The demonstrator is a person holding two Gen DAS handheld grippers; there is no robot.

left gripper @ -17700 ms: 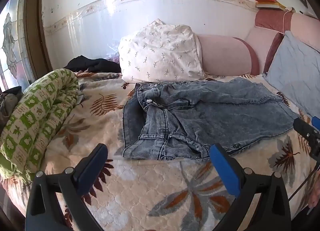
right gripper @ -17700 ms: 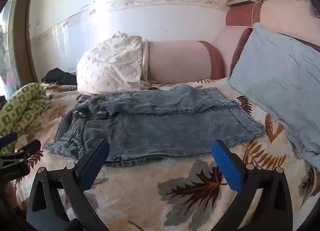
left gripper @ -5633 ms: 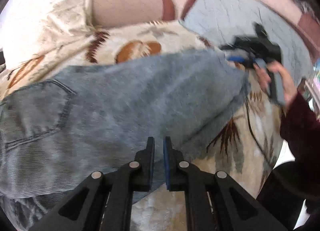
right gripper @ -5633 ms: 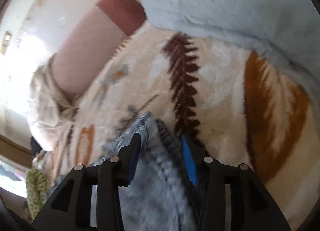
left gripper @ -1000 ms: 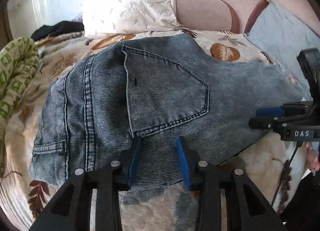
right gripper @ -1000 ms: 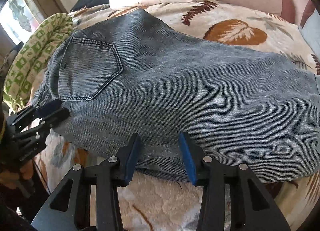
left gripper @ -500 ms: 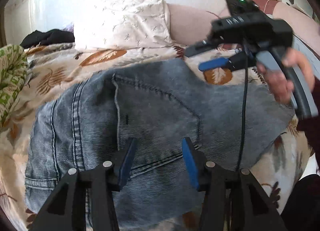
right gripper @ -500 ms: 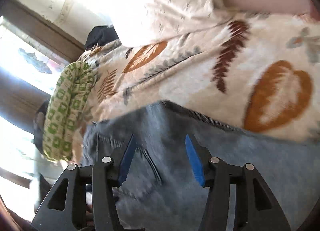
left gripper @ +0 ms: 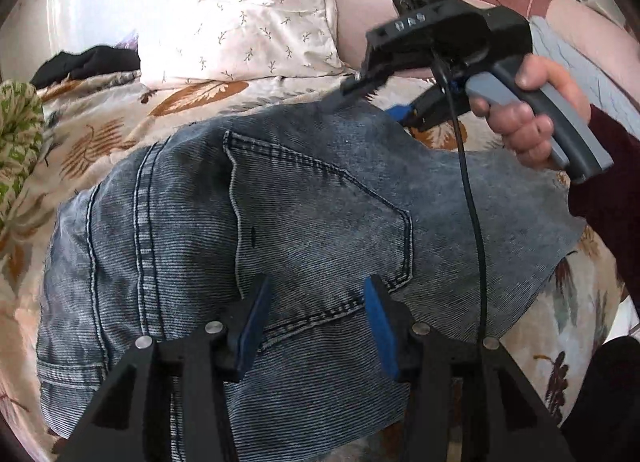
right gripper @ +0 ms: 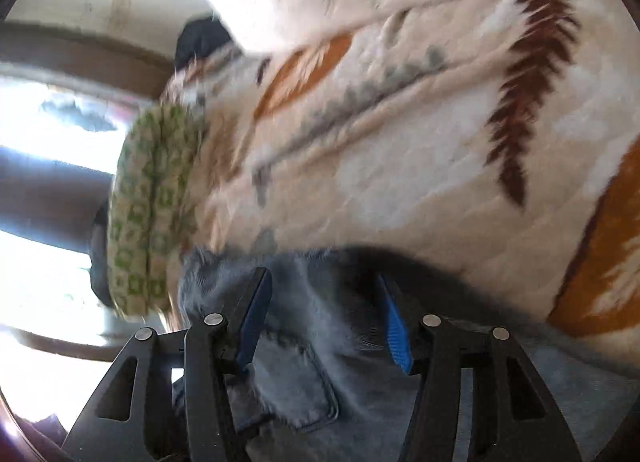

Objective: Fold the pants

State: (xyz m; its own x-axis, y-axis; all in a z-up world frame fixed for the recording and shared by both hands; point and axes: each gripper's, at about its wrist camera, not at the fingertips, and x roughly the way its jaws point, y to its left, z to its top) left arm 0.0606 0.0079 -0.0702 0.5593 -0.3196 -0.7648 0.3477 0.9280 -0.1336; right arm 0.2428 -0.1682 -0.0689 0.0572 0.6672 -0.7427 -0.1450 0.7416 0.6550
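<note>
The grey-blue denim pants lie folded lengthwise on the bed, back pocket up, waistband at the left. My left gripper is open and hovers over the near part of the pants below the pocket. My right gripper, held in a hand, is over the far edge of the pants; in its own view its jaws are open above the denim near the far edge. Neither gripper holds cloth.
The leaf-patterned bedspread covers the bed. A white pillow and pink bolster lie behind the pants. A green checked quilt roll is at the left, dark clothes at the back left, a blue-grey cushion at the right.
My right gripper has swung from the near edge of the pants up over their far edge. My left gripper has moved slightly forward over the pocket. Both stay open.
</note>
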